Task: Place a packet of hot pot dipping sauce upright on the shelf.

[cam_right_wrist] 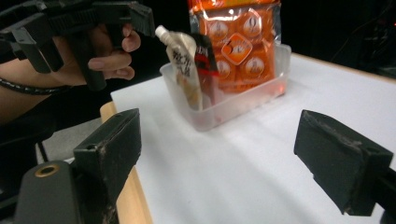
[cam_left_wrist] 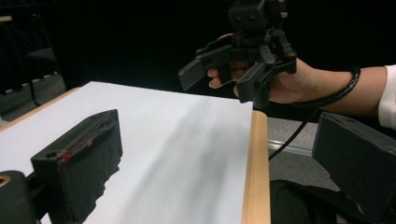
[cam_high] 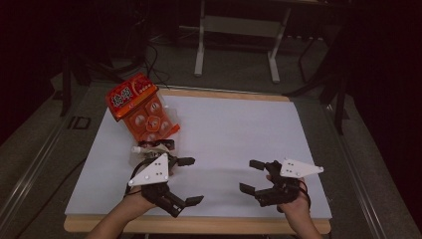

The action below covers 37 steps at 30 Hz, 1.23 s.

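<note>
An orange snack pack (cam_high: 142,110) leans in a clear plastic bin (cam_right_wrist: 243,105) at the white board's back left. The right gripper view has the orange pack (cam_right_wrist: 238,44) standing beside a pale spouted pouch (cam_right_wrist: 186,65) in that bin. My left gripper (cam_high: 191,180) is open and empty just in front of the bin, with its jaws (cam_left_wrist: 217,163) wide over bare board. My right gripper (cam_high: 250,176) is open too, near the front right, and holds nothing. Each gripper view shows the other hand's gripper (cam_left_wrist: 233,70) (cam_right_wrist: 70,28) held above the table edge.
The white board (cam_high: 229,134) lies on a wooden table whose front edge (cam_high: 199,225) runs under both forearms. Beyond the table stand a metal frame (cam_high: 236,45) and cables on the dark floor.
</note>
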### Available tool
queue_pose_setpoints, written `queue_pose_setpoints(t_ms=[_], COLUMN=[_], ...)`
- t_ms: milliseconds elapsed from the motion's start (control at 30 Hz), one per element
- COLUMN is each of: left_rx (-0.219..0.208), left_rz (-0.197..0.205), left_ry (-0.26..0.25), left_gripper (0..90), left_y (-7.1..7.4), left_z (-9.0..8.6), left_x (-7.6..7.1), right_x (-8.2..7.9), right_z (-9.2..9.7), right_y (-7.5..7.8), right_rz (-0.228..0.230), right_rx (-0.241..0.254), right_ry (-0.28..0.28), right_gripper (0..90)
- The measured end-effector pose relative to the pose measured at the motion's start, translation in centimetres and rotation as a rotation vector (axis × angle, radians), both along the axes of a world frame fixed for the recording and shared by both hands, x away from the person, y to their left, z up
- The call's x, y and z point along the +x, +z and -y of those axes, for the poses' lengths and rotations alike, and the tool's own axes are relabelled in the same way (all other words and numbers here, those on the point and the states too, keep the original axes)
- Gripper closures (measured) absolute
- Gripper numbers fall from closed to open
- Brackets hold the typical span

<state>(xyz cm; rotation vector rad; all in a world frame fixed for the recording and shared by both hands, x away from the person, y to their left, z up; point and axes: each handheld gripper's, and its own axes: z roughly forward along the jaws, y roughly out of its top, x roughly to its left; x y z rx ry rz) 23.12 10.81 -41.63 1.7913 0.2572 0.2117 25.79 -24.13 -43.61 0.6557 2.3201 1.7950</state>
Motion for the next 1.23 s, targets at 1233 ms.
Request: queue_pose_setpoints(t_ms=[1233], left_rx=[0.040], left_rz=[-0.061], left_ry=[-0.070], left_gripper=[2.1], left_y=[-5.1], left_z=[2.4], left_x=[-0.5], right_x=[0.7], right_z=[0.7], right_y=[-2.7], right_rz=[-0.008], right_rx=[-0.074], right_ry=[-0.061], right_gripper=[16.5])
